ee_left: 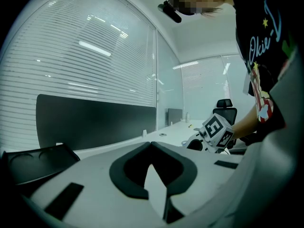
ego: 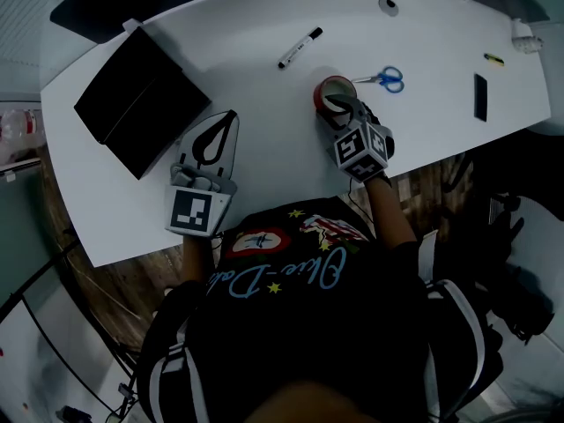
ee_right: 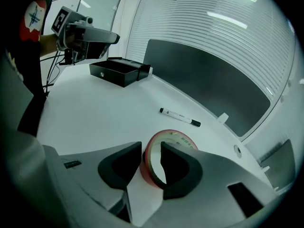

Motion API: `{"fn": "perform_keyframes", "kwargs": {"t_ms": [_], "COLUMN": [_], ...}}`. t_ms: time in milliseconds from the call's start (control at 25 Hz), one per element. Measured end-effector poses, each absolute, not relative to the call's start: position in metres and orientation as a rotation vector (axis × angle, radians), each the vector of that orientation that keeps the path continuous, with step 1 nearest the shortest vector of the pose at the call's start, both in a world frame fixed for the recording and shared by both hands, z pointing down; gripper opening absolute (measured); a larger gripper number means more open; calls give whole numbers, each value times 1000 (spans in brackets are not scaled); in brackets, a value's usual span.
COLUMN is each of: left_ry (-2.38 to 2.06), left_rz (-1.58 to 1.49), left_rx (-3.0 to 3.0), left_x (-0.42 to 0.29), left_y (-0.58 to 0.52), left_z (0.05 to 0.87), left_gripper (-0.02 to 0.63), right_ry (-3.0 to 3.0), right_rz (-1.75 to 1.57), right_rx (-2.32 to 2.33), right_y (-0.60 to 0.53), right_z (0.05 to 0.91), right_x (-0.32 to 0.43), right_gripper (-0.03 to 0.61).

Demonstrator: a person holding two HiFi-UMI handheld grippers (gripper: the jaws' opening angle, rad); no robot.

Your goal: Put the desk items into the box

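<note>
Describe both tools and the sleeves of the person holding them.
The left tool and right tool match: pale grey bodies, curved black pads, and a cube with black-and-white square markers at the rear. The person wears a dark top with white-striped sleeves; the forearms are bare.

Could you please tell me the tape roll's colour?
The tape roll is red; right gripper view shows it best.

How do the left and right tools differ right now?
The left tool has its jaws together on nothing; the right tool has its jaws clamped on the wall of the red tape roll. The left tool sits by the black box, the right tool by the scissors. Both are over the white desk.
</note>
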State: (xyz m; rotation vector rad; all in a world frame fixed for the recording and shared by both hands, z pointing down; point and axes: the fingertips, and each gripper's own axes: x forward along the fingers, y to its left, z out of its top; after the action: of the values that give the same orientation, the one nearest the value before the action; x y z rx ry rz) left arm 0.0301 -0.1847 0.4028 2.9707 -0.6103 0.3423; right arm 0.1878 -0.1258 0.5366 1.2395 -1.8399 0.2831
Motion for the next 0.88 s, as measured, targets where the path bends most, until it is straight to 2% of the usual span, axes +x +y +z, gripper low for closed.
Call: {"fn": "perform_keyframes", "kwargs": {"t_ms": [320,880], "left_ry": [-637,-722], "left_rz": [329,305], "left_rx": [2954,2960], "left_x": [30,8], "left_y": [-190,-188], "left_z": [402,394], "left_gripper": [-5,-5], "right_ry": [-1829,-1804], "right_rz": [281,266], "right_rx": [1164,1165], "right_y": [-126,-123], "right_z": [536,540], "right_x": [185,186], "right_gripper": [86,61]}}
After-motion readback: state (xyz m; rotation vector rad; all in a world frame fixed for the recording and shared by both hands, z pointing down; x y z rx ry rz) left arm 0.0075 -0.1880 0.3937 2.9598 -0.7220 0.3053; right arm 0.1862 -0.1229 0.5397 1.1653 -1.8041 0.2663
